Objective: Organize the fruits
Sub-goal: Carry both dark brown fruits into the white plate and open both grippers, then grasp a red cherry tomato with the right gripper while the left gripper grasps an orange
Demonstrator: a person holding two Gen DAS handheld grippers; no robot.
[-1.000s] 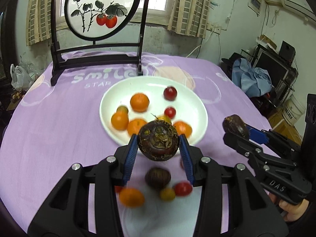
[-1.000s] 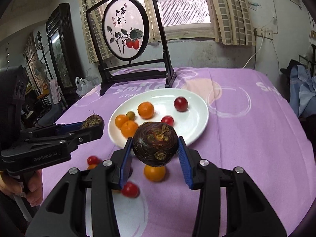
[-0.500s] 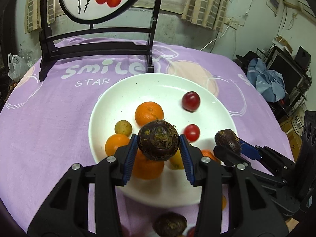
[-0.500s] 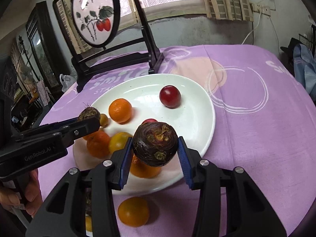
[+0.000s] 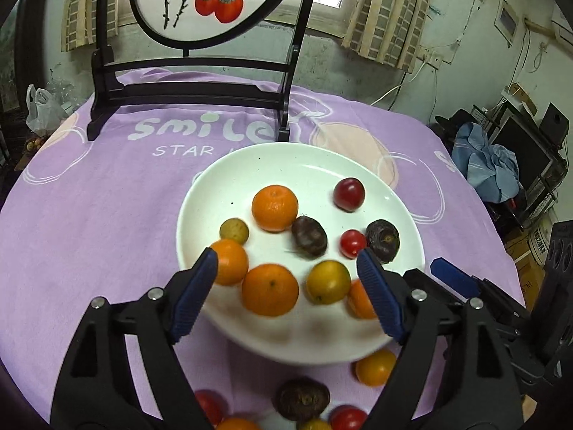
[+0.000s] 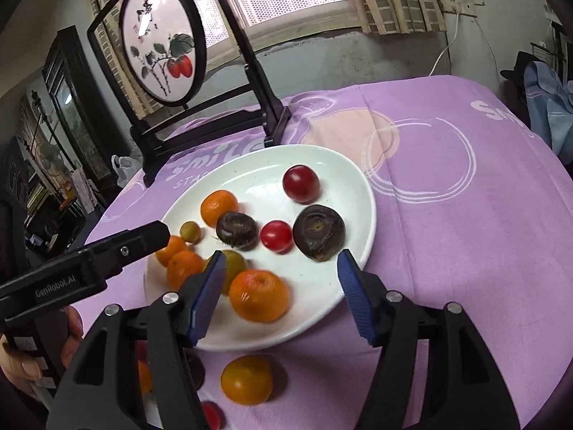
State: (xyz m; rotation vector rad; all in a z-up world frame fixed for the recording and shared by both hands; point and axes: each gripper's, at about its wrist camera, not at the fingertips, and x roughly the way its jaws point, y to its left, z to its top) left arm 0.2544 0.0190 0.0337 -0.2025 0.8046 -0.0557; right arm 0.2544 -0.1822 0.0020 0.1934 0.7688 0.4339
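A white plate (image 5: 272, 157) (image 6: 361, 200) on the purple cloth holds several fruits: oranges (image 5: 275, 208), red tomatoes (image 5: 349, 194) and yellow ones. Two dark brown fruits lie in it, one near the middle (image 5: 309, 235) (image 6: 237, 231), one by the right rim (image 5: 382, 240) (image 6: 318, 233). My left gripper (image 5: 286, 292) is open and empty over the plate's near edge. My right gripper (image 6: 281, 292) is open and empty over the plate's near right edge. Loose fruits lie on the cloth near me: a yellow-orange one (image 5: 376, 368) (image 6: 246, 379) and a dark brown one (image 5: 302, 398).
A black wooden stand with a round painted screen (image 5: 200, 0) (image 6: 161, 36) stands behind the plate. The table edge falls away at right, with blue cloth and shelves (image 5: 494, 168) beyond. A plastic bag (image 5: 41, 109) lies at far left.
Both grippers moved forward over the plate and opened. Each let go of its dark brown fruit, and both fruits now lie in the plate.
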